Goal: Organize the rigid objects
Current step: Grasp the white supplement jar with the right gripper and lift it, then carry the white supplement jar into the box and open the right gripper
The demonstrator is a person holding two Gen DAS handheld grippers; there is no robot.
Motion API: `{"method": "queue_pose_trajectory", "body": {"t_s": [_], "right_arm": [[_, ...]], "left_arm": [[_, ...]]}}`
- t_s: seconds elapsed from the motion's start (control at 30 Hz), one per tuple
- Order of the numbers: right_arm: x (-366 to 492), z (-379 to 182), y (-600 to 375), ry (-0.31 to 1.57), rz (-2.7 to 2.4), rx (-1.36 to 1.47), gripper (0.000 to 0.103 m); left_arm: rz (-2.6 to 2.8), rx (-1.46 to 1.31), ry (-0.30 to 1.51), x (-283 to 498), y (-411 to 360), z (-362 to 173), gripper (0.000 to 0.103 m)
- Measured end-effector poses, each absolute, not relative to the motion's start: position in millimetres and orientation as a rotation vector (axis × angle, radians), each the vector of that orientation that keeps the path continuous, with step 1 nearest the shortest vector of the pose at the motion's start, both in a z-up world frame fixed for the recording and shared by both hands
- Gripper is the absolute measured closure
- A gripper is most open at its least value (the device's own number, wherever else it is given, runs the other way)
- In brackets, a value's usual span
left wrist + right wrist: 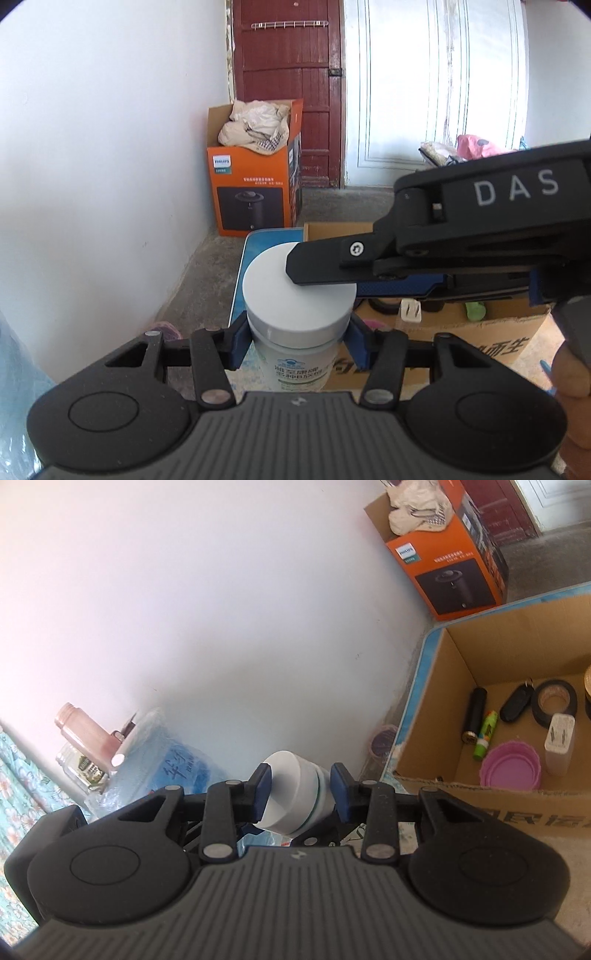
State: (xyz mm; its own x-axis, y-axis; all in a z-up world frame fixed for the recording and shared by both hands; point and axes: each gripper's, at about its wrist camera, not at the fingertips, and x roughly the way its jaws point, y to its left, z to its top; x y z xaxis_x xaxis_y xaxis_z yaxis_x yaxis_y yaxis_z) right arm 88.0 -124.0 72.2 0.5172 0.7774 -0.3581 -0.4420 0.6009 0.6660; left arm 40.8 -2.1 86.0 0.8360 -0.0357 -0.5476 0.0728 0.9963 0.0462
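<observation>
Round smooth white jar [295,325], L [295,345] & R gripper [301,794] clamp it.

Our left wrist cam sits right behind its jaws, tilted down a bit toward the red door [291,92]. Our right wrist cam is rolled sideways, facing the white wall [184,609]. Both sit super close to the white-capped bottle [299,295], and both catch the orange box [447,554] and the open carton [461,664].
</observation>
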Motion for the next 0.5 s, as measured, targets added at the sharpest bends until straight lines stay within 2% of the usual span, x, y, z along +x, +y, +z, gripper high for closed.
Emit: {"method": "queue_pose_trajectory", "body": {"t_s": [0.27,0.37,0.5], "right_arm": [[87.4,138.3,-190.0,0.527,0.659,0.473,0.067],[91.4,140.7,-224.6,0.519,0.577,0.474,0.067],[99.7,116.1,-275.0,0.560,0.476,0.518,0.067]], "left_arm": [[-0.238,0.062,0.470,72.7,-52.6,140.6,0.049],[-0.332,0.038,0.489,93.1,-80.1,137.6,0.049],[-0.423,0.006,0.564,117.7,-115.5,114.4,0.049]]}}
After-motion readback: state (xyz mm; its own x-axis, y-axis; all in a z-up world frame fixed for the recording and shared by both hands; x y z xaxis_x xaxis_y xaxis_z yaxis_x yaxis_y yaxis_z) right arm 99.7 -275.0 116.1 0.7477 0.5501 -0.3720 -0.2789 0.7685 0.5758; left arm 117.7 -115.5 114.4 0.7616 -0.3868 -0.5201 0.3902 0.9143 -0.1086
